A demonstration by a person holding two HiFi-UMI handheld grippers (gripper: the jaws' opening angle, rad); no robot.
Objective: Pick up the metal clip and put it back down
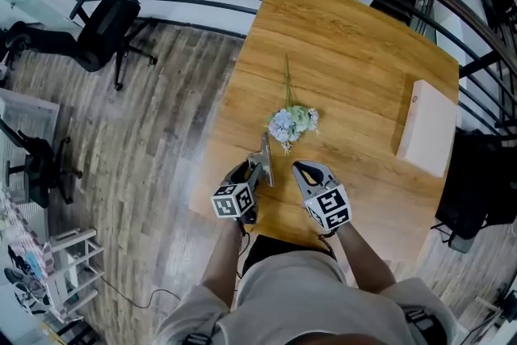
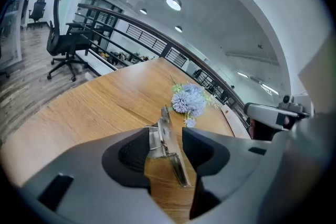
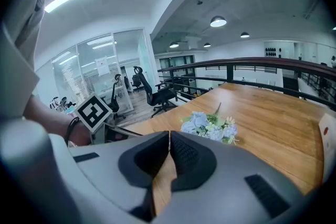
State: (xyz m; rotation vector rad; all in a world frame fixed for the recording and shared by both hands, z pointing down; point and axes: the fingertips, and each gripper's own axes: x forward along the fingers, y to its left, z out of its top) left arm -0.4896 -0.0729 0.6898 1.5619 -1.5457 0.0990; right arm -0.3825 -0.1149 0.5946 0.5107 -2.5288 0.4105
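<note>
1. clearly spread, the jaws of the left gripper stand either side of the metal clip, which sits on edge on the counter, clear of the right-hand jaw
2. right gripper jaws are pressed together, empty
3. flowers lie just beyond the clip

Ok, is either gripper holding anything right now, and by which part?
Nothing is held. The left gripper has its jaws apart around the metal clip, which rests on the table ungripped; the right gripper is shut and empty.
</note>
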